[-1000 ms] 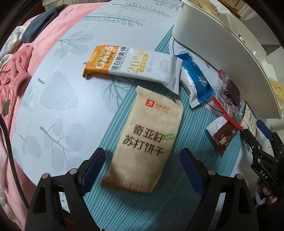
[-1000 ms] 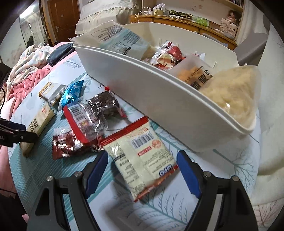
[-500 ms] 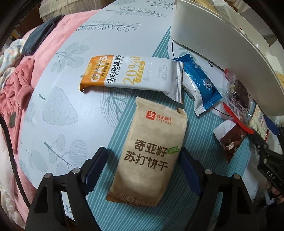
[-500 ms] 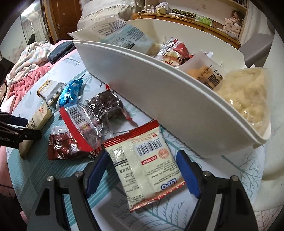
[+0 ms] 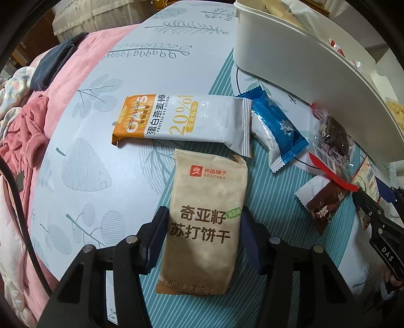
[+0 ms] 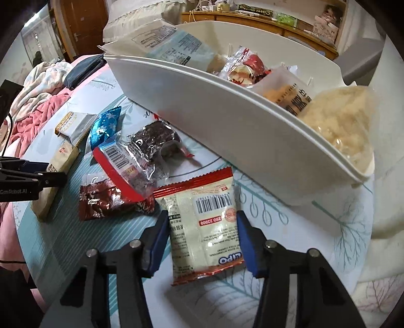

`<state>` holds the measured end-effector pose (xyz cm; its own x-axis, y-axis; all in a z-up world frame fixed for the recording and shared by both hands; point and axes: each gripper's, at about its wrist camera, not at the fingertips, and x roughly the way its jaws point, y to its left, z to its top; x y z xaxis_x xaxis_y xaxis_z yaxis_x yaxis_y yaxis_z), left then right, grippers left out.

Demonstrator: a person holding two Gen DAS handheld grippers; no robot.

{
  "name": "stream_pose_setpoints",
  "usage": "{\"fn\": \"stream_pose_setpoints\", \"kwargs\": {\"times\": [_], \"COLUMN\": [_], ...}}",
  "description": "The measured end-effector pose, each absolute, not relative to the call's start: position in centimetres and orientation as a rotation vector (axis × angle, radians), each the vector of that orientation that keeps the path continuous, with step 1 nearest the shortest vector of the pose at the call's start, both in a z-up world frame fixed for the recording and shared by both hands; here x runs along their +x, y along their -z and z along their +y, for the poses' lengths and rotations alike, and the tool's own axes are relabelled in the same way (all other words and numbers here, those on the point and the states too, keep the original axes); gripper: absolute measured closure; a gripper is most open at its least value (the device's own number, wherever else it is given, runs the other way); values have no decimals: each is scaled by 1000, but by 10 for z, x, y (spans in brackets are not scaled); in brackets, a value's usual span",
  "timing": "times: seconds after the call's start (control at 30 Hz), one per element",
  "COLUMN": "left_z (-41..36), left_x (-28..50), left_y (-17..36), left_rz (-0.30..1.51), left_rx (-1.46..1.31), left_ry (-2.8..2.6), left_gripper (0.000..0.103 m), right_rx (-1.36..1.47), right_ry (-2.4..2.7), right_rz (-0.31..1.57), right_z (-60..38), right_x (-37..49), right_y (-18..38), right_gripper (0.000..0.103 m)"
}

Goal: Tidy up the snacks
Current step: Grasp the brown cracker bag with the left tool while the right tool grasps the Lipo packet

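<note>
A tan cracker pack (image 5: 207, 214) lies lengthwise on the leaf-print table between the blue pads of my left gripper (image 5: 204, 234). The jaws are closing and the pads touch both long sides. A red-edged cream Lipo packet (image 6: 204, 222) sits between the pads of my right gripper (image 6: 202, 234), whose jaws are also closing and press its sides. The white bin (image 6: 227, 118) with several snack bags stands just behind it. An oat bar (image 5: 181, 121), a blue pack (image 5: 275, 131), a clear-wrapped brownie (image 6: 151, 143) and a dark red pack (image 6: 106, 199) lie loose between the two grippers.
Pink bedding and clothes (image 5: 25, 126) lie beyond the table's left edge. A wooden sideboard (image 6: 252, 20) stands at the back of the room. The bin wall (image 5: 303, 50) rises along the right of the left wrist view.
Both grippers' jaws have narrowed from wide apart to the sides of their packs. The left gripper has slid forward over the cracker pack. The Lipo packet has turned straighter between the right pads.
</note>
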<state>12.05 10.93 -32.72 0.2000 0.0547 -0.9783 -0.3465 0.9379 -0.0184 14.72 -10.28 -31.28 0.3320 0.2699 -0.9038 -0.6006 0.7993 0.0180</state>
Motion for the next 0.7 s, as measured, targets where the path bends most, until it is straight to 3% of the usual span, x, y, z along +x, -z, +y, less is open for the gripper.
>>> {"fn": "stream_pose_setpoints", "kwargs": {"times": [0.33,0.7], "left_z": [139,185], "left_x": [121,136], "left_y": [306,227], "left_rz": [1333,1230], "left_rx": [-283,-298], "left_ry": [-201,-103], "left_gripper": [49,49], "right_rx": [-178,30], "right_ry": [-494,-492], "right_rz": [1227,1220], "right_z": [-112,-90], "right_x": [131,114], "right_y": [308,264], "right_gripper": [54,54]}}
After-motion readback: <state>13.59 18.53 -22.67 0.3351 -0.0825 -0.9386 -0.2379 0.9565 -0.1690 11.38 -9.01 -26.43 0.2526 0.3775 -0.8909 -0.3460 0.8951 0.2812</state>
